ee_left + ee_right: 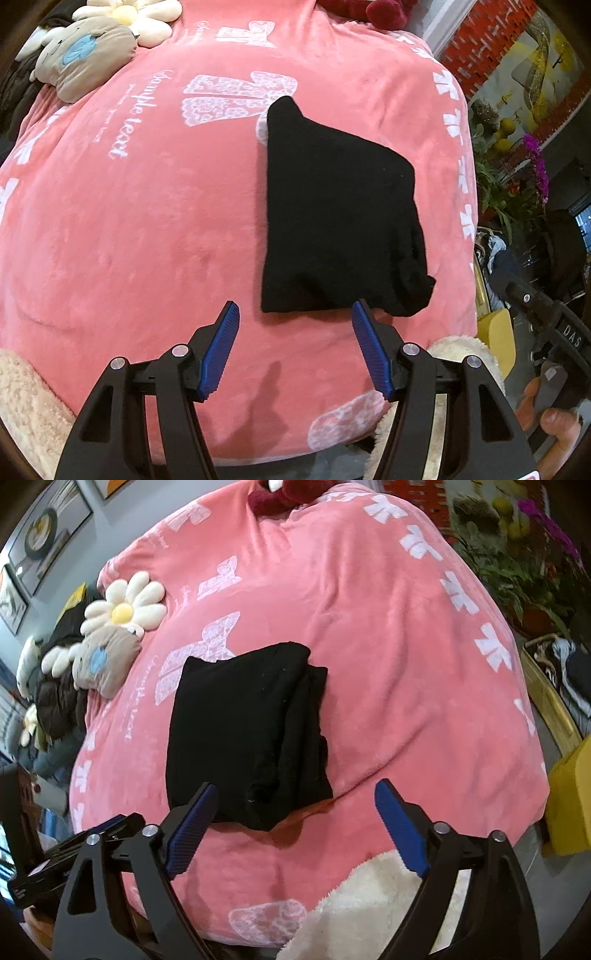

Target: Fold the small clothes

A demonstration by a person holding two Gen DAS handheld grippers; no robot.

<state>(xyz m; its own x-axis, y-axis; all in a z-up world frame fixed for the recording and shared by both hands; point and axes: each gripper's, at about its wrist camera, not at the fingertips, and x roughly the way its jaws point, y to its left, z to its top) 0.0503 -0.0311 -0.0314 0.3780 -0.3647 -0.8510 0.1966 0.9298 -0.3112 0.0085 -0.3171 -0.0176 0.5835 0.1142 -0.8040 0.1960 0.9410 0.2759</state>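
A black garment (338, 218) lay folded into a compact, roughly square bundle on the pink blanket (129, 229), which served as the working surface and carried white bow prints and a line of white script. In the left wrist view the garment sat to the right of the script and overlapped the lower right corner of a large white bow print (229, 99). Layered folds showed along its right edge, thicker toward the near corner.

The left gripper (295, 314) hung just on the near side of the garment with its blue-padded jaws apart and nothing between them; its right finger tip reached the garment's near edge, though contact could not be confirmed. The right gripper (295, 797) also stood with jaws spread wide and empty. Its left finger (192, 819) overlapped the garment's near left corner in the picture, and the garment's near edge lay between the two tips, the pads not pressing on it.

Beyond the garment, at the blanket's far left edge, lay a daisy-shaped cushion (123, 607) and a grey plush toy (105, 657) touching it. A dark red plush (280, 494) sat at the blanket's far end. A cream fleece (354, 904) lay at the near edge, below the right gripper.
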